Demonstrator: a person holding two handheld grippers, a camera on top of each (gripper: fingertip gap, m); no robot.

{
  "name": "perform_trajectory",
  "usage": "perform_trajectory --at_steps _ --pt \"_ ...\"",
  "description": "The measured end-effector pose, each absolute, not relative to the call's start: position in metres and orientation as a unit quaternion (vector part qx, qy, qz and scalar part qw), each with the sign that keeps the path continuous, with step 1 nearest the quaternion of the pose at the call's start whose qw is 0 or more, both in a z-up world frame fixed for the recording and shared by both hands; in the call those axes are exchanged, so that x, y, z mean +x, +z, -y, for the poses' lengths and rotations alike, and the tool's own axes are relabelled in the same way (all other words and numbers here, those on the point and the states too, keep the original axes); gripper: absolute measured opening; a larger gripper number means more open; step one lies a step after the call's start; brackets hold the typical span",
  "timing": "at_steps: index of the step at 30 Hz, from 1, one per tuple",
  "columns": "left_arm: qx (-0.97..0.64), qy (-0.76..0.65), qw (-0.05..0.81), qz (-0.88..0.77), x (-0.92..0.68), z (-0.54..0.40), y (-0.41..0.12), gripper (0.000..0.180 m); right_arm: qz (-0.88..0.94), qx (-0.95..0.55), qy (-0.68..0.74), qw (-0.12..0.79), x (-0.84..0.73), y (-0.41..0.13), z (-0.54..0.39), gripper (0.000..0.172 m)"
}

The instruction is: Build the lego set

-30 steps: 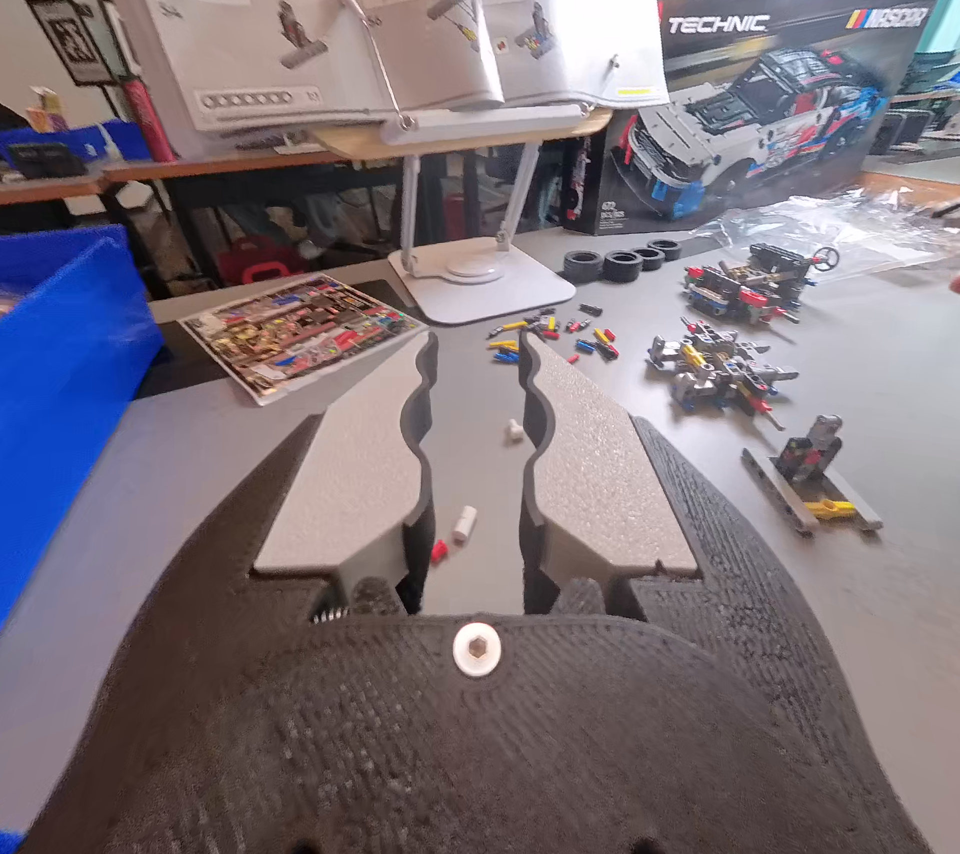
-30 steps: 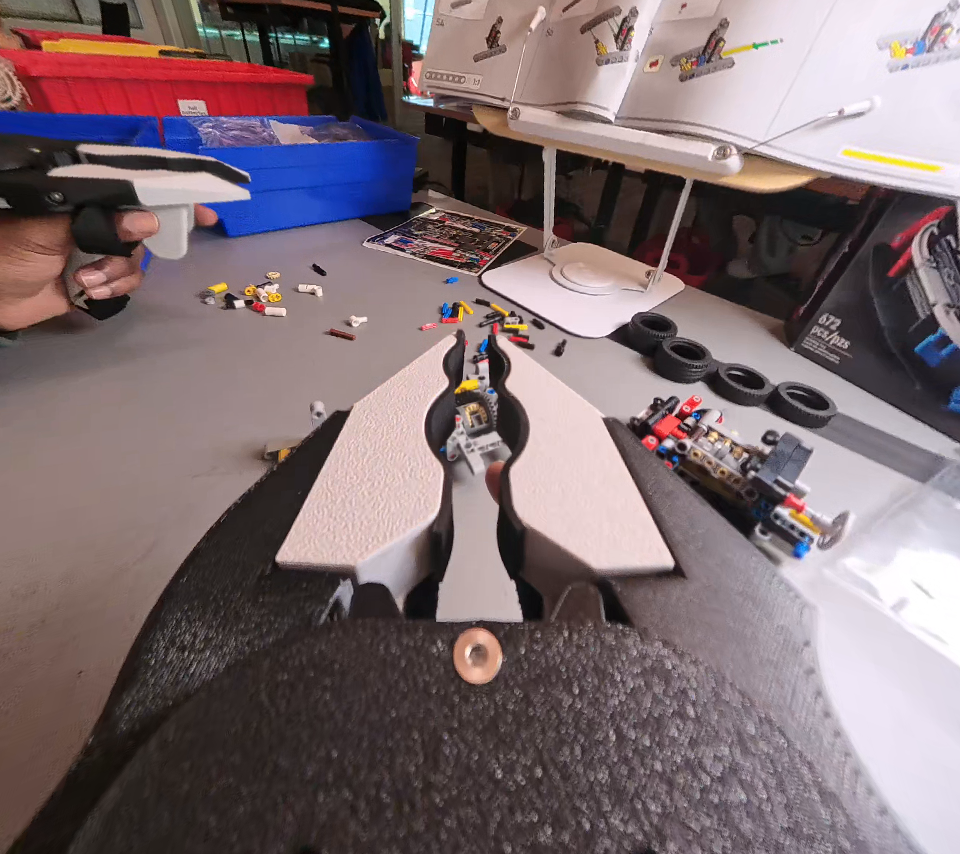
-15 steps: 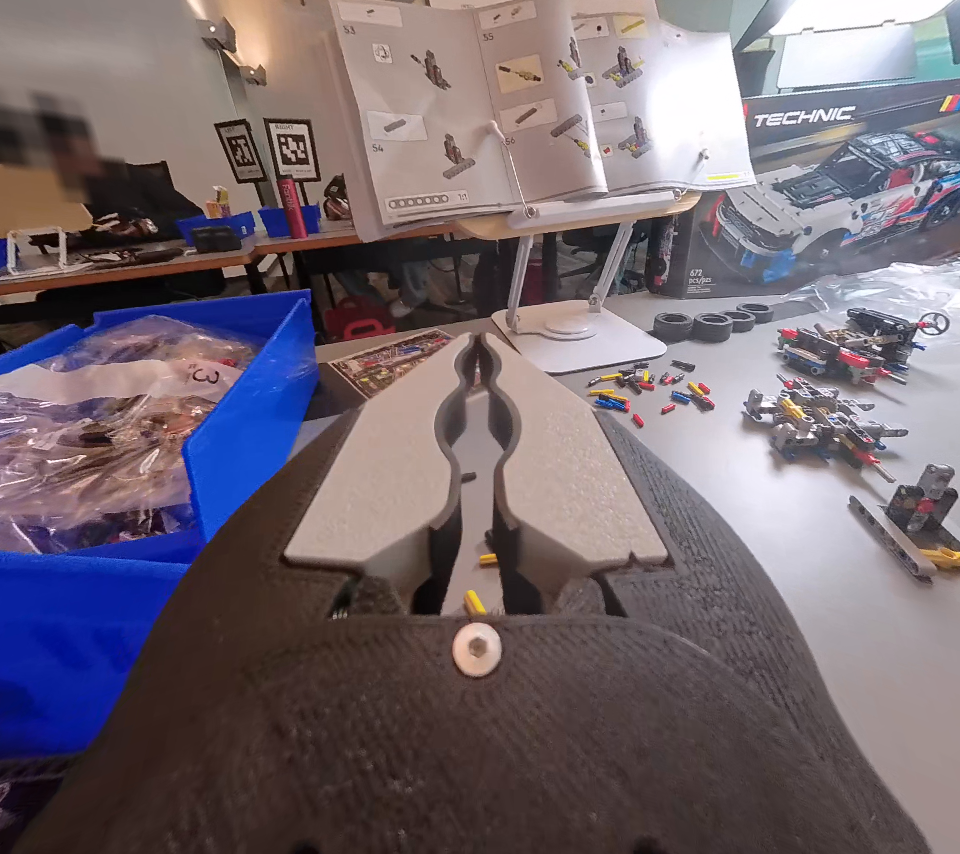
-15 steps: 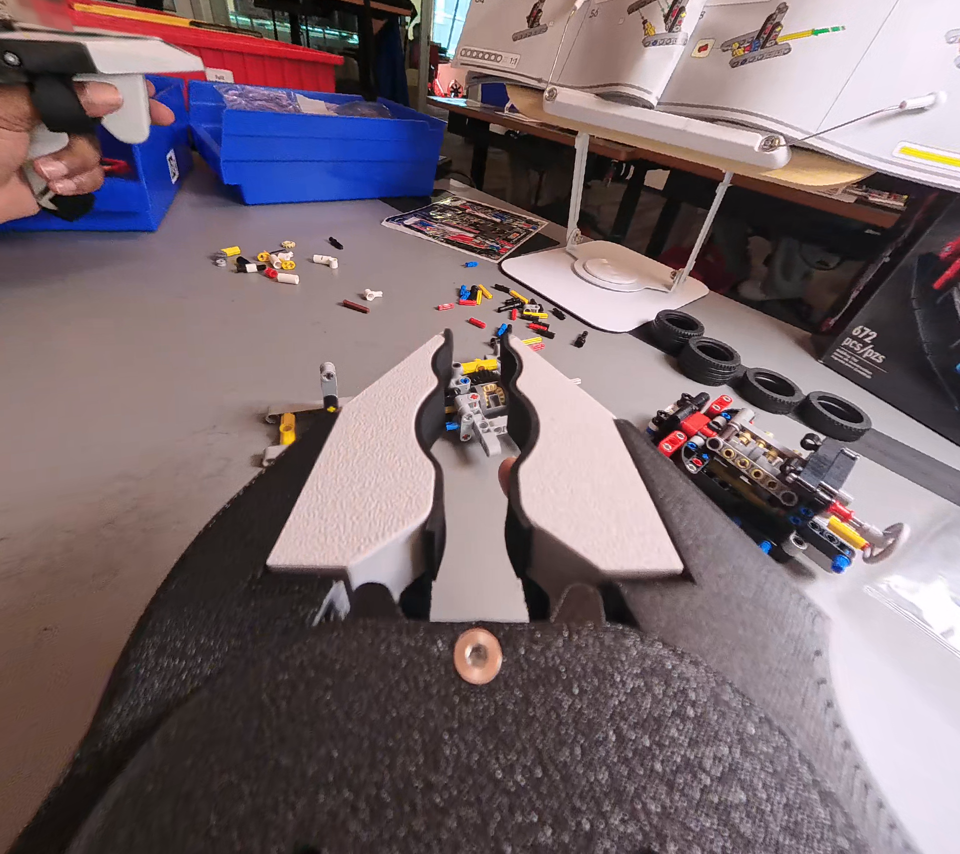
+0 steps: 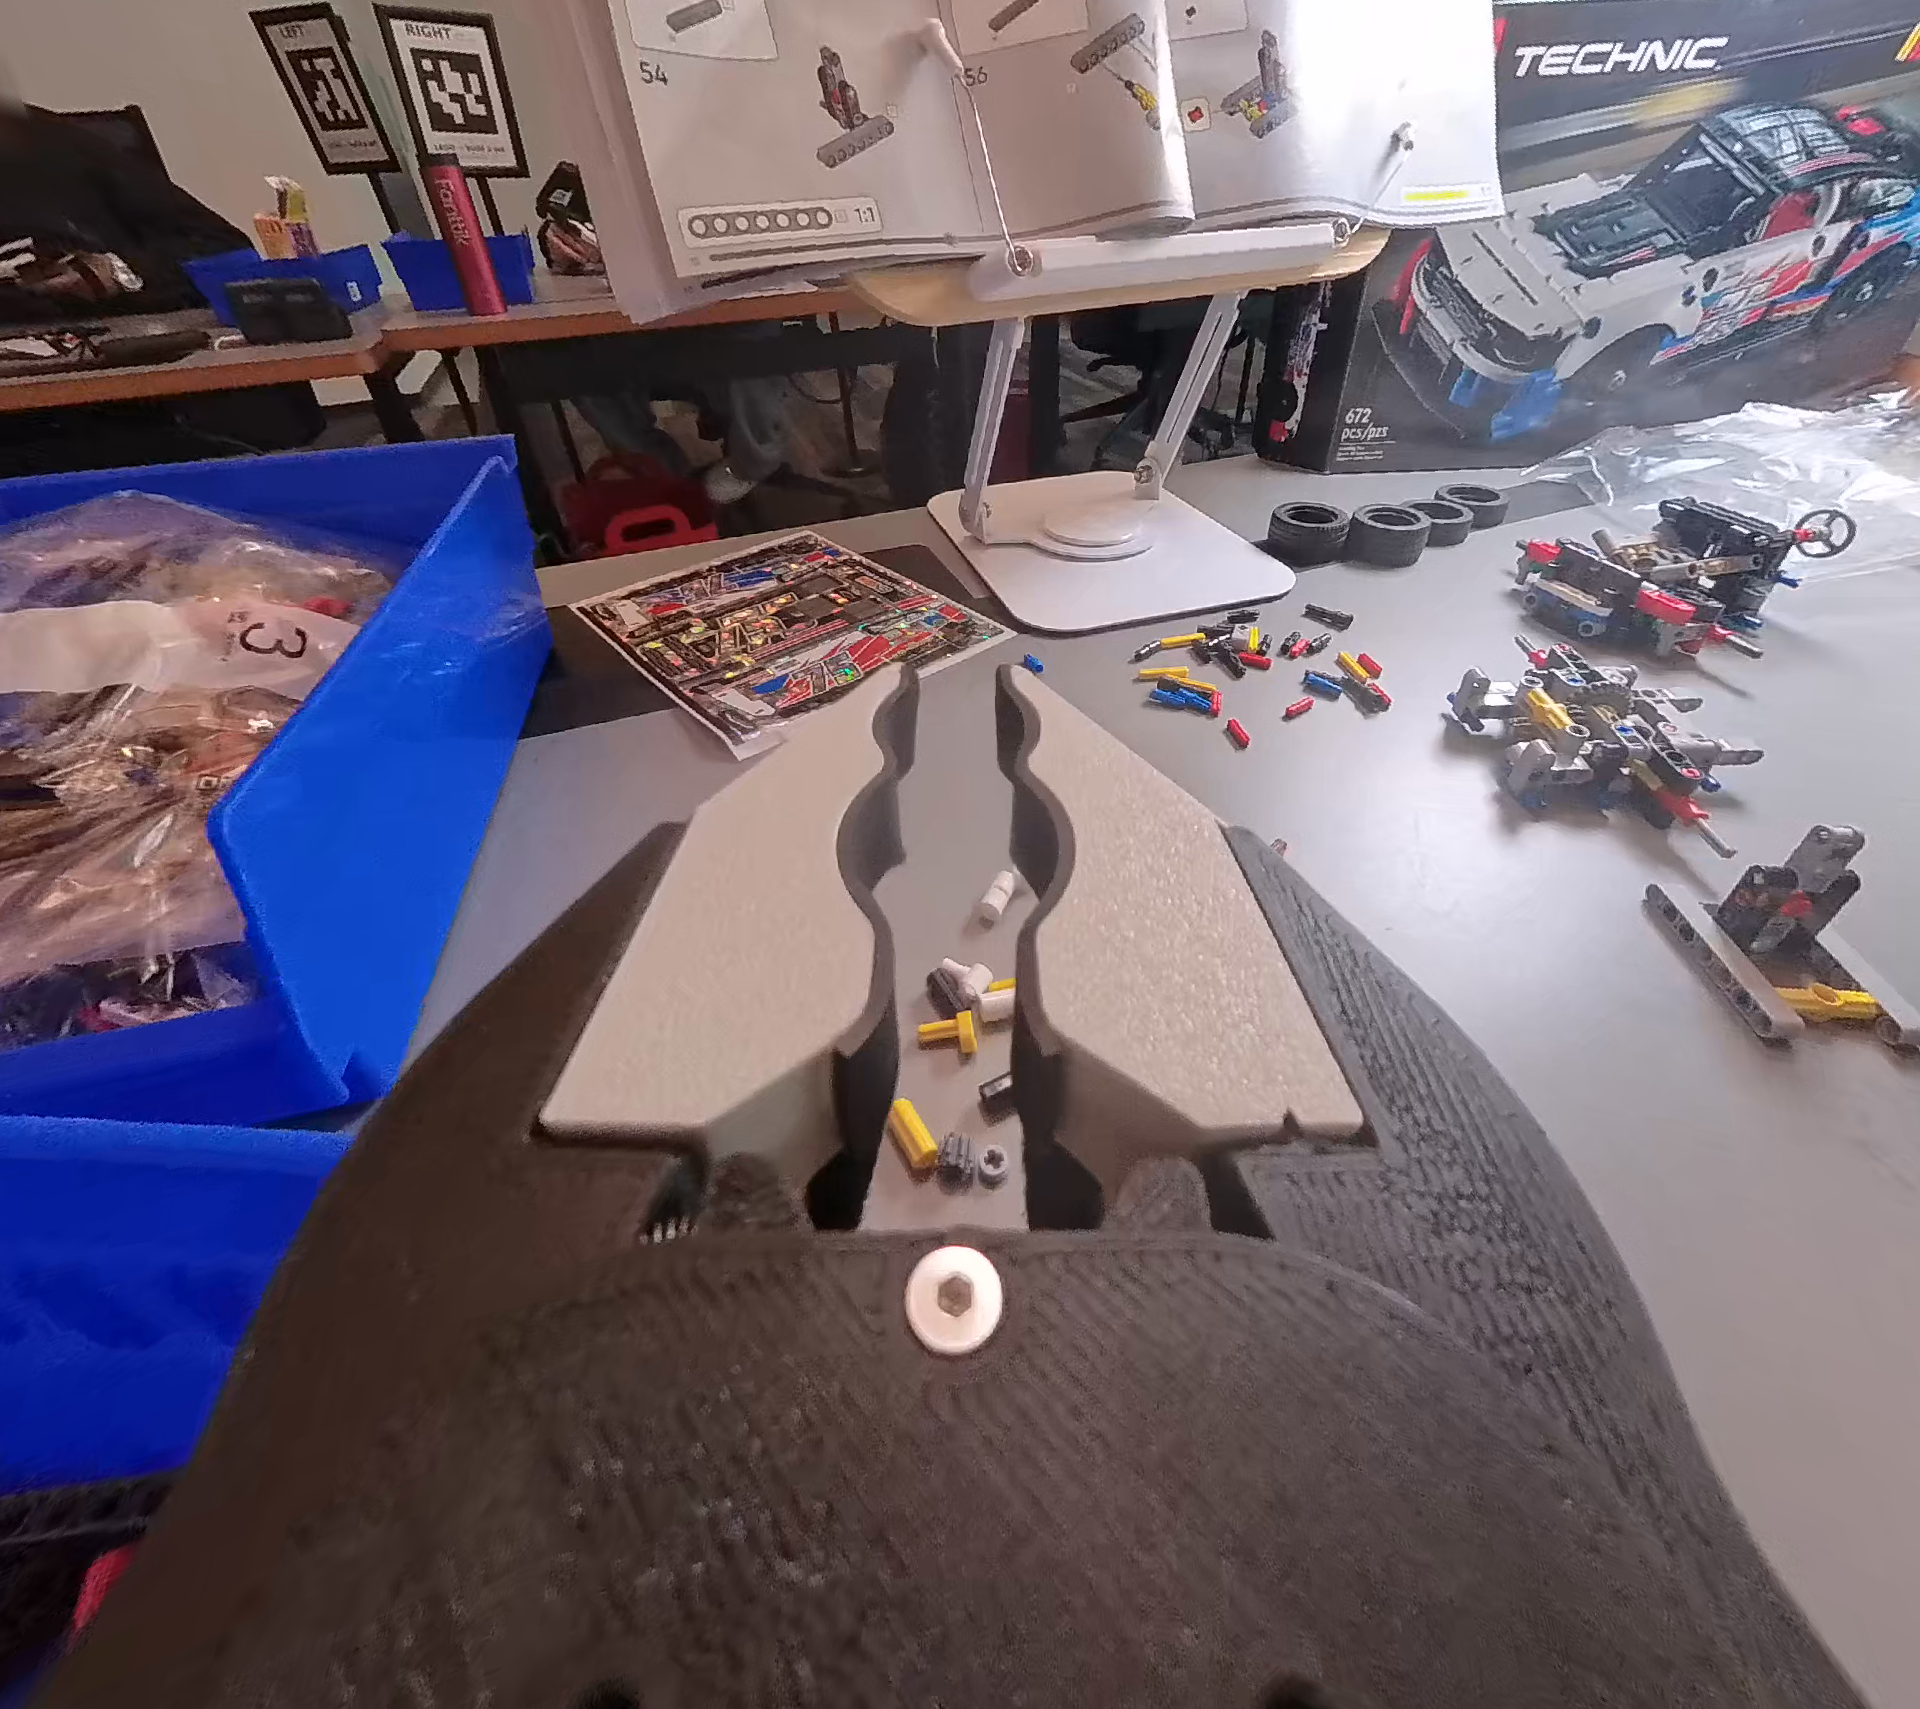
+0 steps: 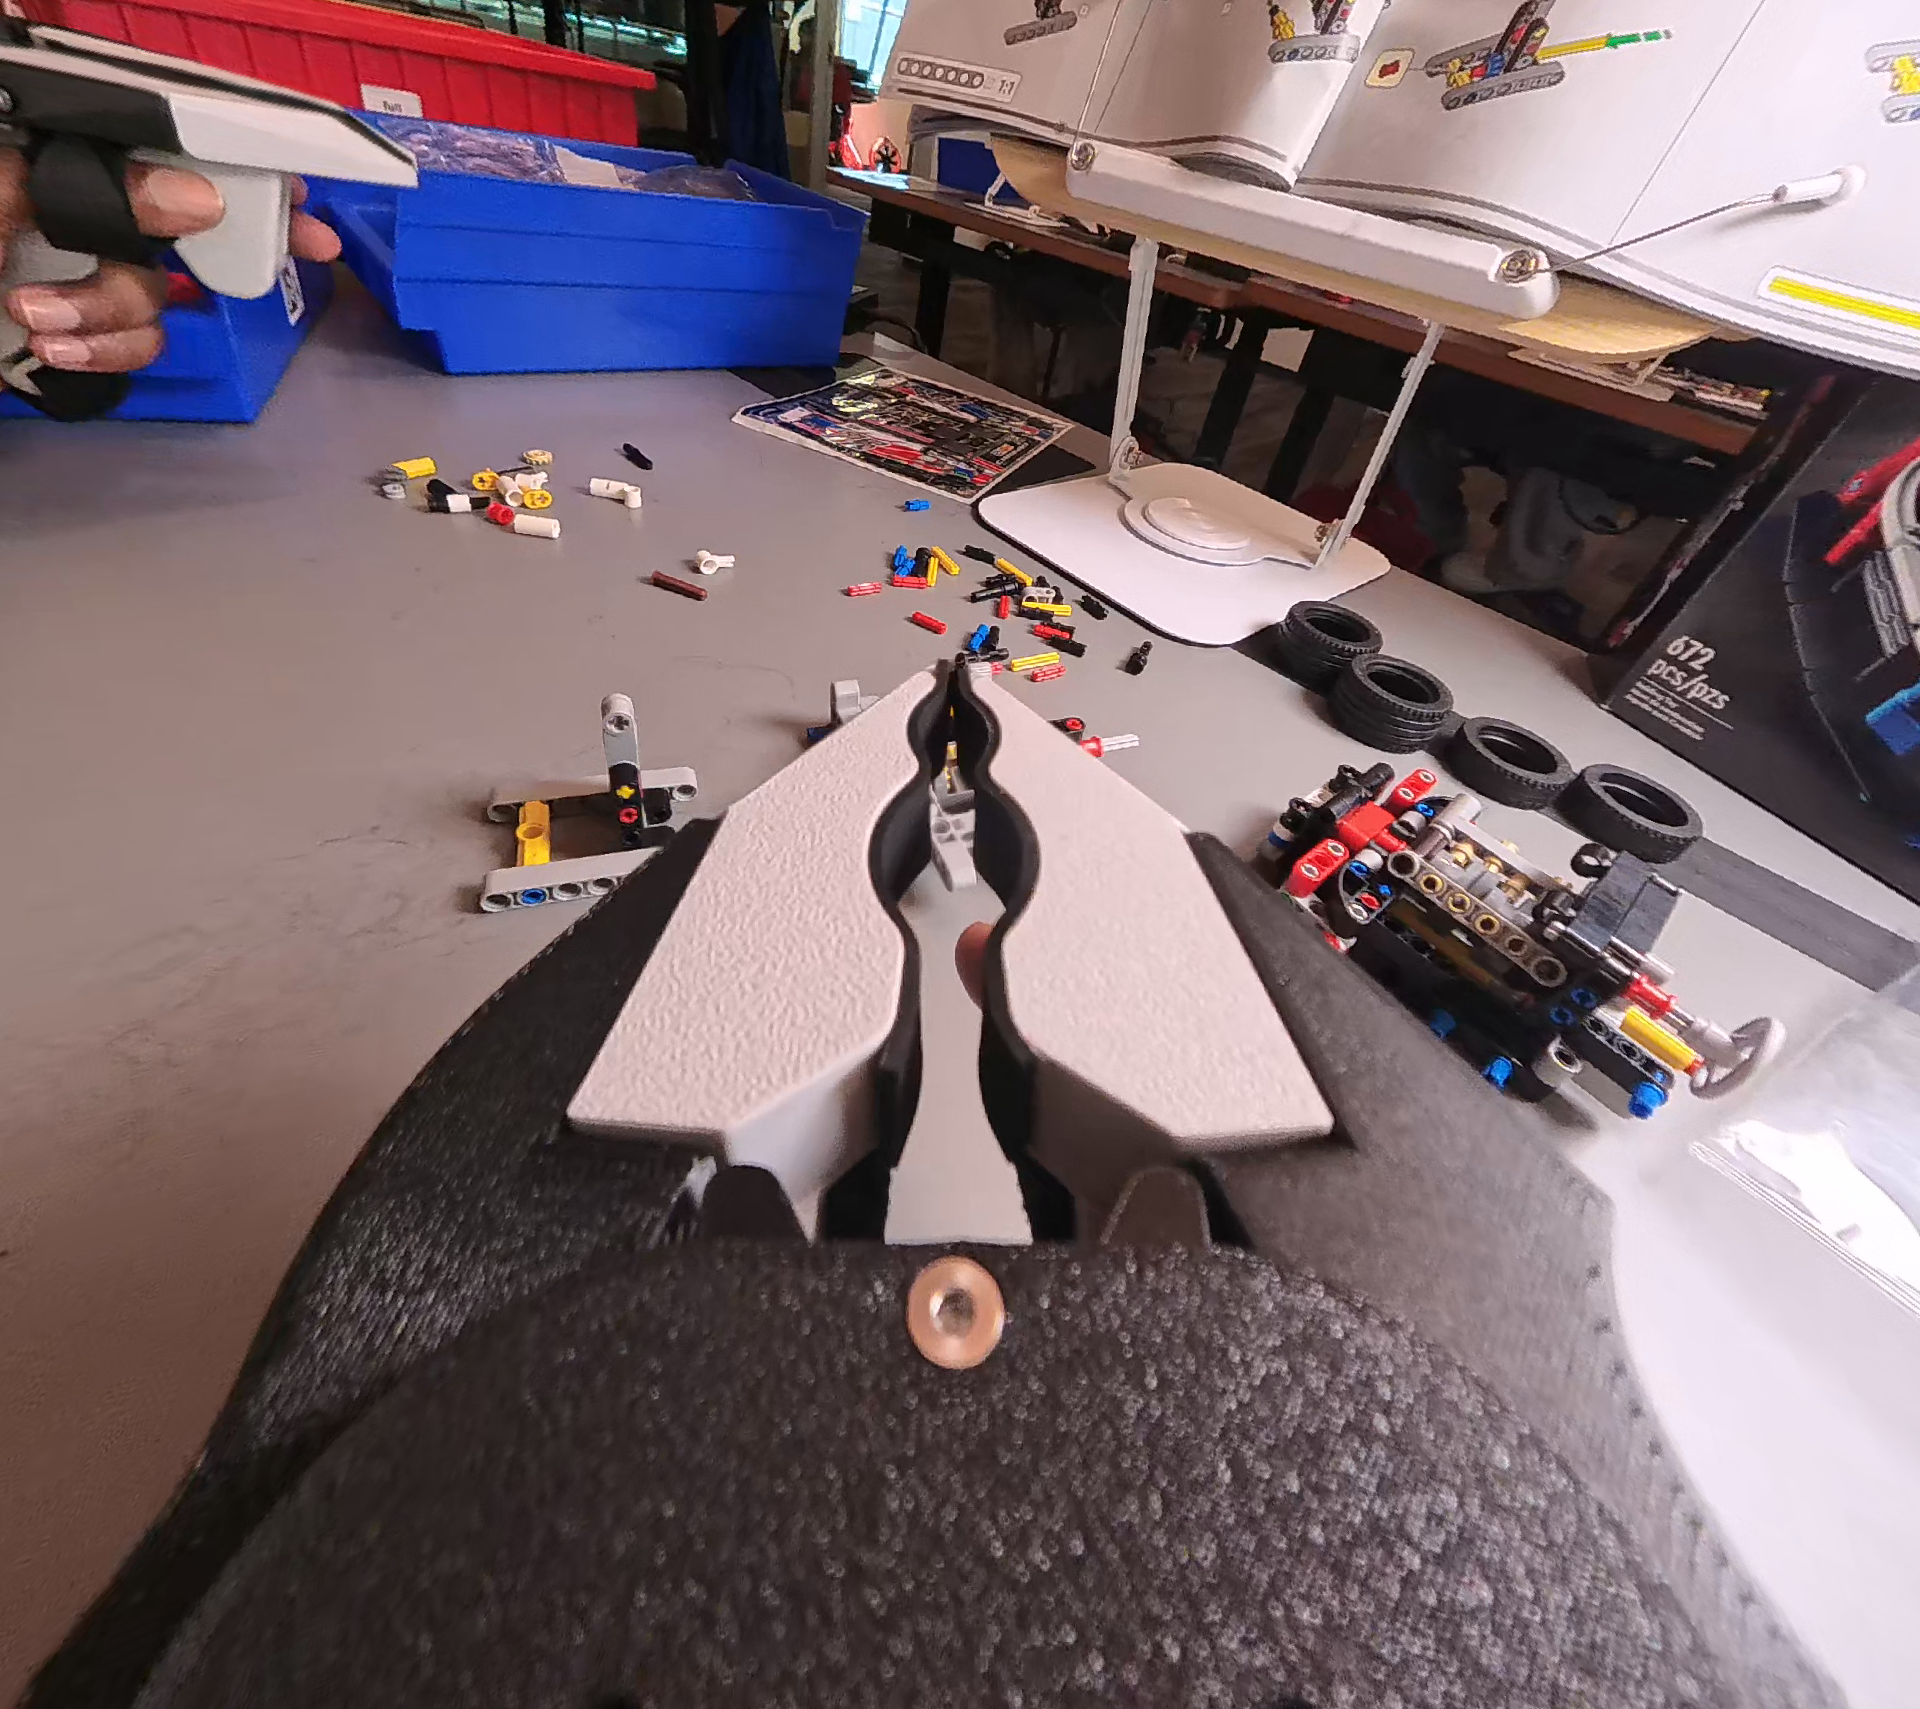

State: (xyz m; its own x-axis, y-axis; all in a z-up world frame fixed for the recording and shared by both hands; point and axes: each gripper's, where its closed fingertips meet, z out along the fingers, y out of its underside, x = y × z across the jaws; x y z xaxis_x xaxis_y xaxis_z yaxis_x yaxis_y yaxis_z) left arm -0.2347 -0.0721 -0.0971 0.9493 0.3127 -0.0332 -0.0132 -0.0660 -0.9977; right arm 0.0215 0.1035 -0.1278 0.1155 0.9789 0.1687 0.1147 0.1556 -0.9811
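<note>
Low in the centre of the left wrist view, left gripper (image 5: pixel 956 683) hanging over the grey tabletop (image 5: pixel 1455 1140), grey fingers (image 5: pixel 790 911) parted with a clear gap, gripping nothing. Seen through that gap, lying loose on the table: small white pin (image 5: pixel 995 896), yellow cross-shaped peg (image 5: pixel 951 1027), short yellow tube (image 5: pixel 912 1132). Just beyond the fingertips, glossy multicoloured sticker sheet (image 5: pixel 769 631); to the left edge, blue plastic bin of bagged parts (image 5: pixel 364 776). Right of centre, scatter of small red, blue, yellow and black pins (image 5: pixel 1257 672), 4 black rubber tyres (image 5: pixel 1382 527) in a row, white book stand (image 5: pixel 1112 558) carrying an open instruction booklet (image 5: pixel 883 28).

Centre of the right wrist view, right gripper (image 6: pixel 954 683) with fingertips closed together. Visible in the hollow behind the tips, small grey and yellow brick assembly (image 6: pixel 951 818), parts of it poking out on both sides of the fingers; cannot tell whether the pads press on it. Left of the fingers, grey beam frame with yellow block (image 6: pixel 582 818); lower right, larger black, red and grey chassis build (image 6: pixel 1475 921). Upper left corner, a hand (image 6: pixel 83 257) on the other gripper's handle.
</note>
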Motion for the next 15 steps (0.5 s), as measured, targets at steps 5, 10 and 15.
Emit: perform_trajectory --at_steps 5,10,15 --pt "-0.73 0.113 0.668 0.088 -0.226 0.065 -0.105 0.016 0.525 -0.519 0.403 0.541 0.022 -0.128 -0.107 0.0" --pt "-0.738 0.103 0.662 0.08 -0.22 0.059 -0.113 0.018 0.521 -0.524 0.406 0.538 0.023 -0.129 -0.11 0.001" --pt "-0.746 0.092 0.655 0.076 -0.216 0.054 -0.12 0.019 0.518 -0.528 0.41 0.534 0.023 -0.13 -0.111 0.001"
